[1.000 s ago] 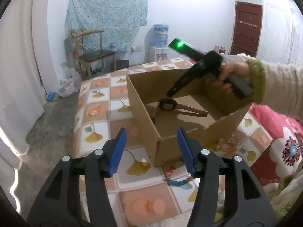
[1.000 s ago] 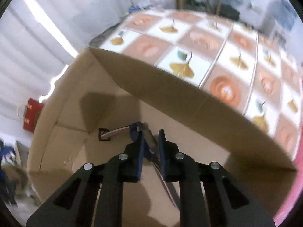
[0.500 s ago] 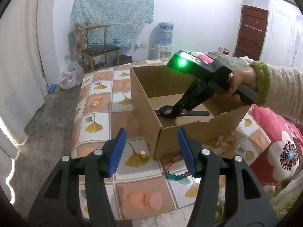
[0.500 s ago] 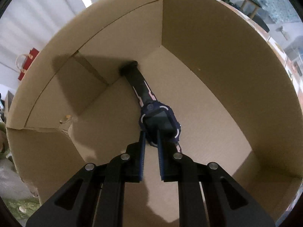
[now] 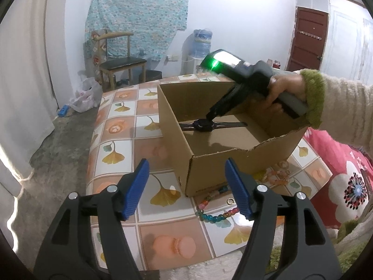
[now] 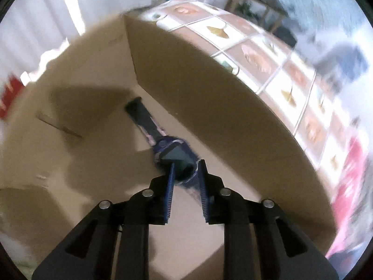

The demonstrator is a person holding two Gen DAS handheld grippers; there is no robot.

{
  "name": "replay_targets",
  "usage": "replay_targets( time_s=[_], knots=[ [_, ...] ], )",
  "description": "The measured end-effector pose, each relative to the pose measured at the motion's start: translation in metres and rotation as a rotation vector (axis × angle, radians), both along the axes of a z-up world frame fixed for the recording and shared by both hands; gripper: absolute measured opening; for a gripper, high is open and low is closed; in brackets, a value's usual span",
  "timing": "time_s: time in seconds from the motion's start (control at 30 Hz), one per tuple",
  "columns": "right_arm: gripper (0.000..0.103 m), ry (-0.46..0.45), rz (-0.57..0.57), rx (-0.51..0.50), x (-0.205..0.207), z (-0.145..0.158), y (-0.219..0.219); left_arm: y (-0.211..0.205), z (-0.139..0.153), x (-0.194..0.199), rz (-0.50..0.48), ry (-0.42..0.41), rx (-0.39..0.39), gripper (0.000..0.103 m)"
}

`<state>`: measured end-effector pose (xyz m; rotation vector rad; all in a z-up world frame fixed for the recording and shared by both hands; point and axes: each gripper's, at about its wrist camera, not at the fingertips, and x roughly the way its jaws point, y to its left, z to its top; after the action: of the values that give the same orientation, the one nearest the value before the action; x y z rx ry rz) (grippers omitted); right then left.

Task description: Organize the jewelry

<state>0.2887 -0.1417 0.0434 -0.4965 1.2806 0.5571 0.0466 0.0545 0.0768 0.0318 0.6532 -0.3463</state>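
The right gripper (image 6: 185,175) has just parted its jaws — half a second ago they pinched the watch (image 6: 173,154), which now lies freed on the floor of the cardboard box (image 5: 186,144). That piece looks stowed. In the left-wrist view its strap runs left-right. The left gripper (image 5: 186,186) hovers spread, empty, near the bead bracelet (image 5: 215,212).

Both pictures bend into round shapes with black corners. The left wrist picture is sharp and bright, and a green light glows on the black right gripper (image 5: 211,116). The right wrist picture is blurry, most at its edges. Dark shadows lie inside the brown cardboard box (image 6: 209,88).
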Motion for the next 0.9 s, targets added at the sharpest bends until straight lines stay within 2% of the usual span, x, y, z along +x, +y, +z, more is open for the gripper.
replay_targets(
  time_s=[0.07,0.17,0.27,0.37,0.47,0.57,0.6,0.7,0.73,0.77,0.9],
  knots=[
    [0.029,0.093,-0.04,0.083,-0.002,0.006,-0.007,0.0,-0.002,0.001,0.0,0.006,-0.003,0.066],
    [0.031,0.238,-0.094,0.139,-0.003,-0.003,-0.008,-0.002,-0.003,0.004,-0.007,0.017,-0.018,0.07],
    [0.031,0.278,-0.146,0.127,0.003,-0.018,-0.009,-0.005,-0.005,0.005,-0.008,0.024,-0.034,0.076],
    [0.031,0.249,-0.219,0.108,0.014,-0.029,-0.013,-0.007,-0.01,0.004,-0.001,0.03,-0.046,0.081],
    [0.031,0.241,-0.276,0.132,0.02,-0.027,-0.017,-0.004,-0.018,0.0,0.035,0.059,-0.047,0.082],
    [0.031,0.178,-0.292,0.159,0.007,-0.001,-0.019,0.003,-0.026,-0.005,0.067,0.096,-0.058,0.084],
    [0.032,0.119,-0.291,0.175,-0.006,0.018,-0.021,0.005,-0.031,-0.008,0.081,0.117,-0.061,0.084],
    [0.054,-0.023,-0.273,0.278,-0.049,0.065,-0.037,0.009,-0.047,-0.014,0.104,0.178,-0.071,0.084],
    [0.058,-0.05,-0.267,0.309,-0.052,0.074,-0.053,0.009,-0.053,-0.015,0.108,0.203,-0.068,0.084],
    [0.06,-0.091,-0.261,0.357,-0.078,0.086,-0.06,0.008,-0.059,-0.016,0.108,0.227,-0.062,0.084],
    [0.073,-0.148,-0.292,0.423,-0.145,0.086,-0.093,0.003,-0.075,-0.017,0.095,0.291,-0.035,0.084]
  ],
)
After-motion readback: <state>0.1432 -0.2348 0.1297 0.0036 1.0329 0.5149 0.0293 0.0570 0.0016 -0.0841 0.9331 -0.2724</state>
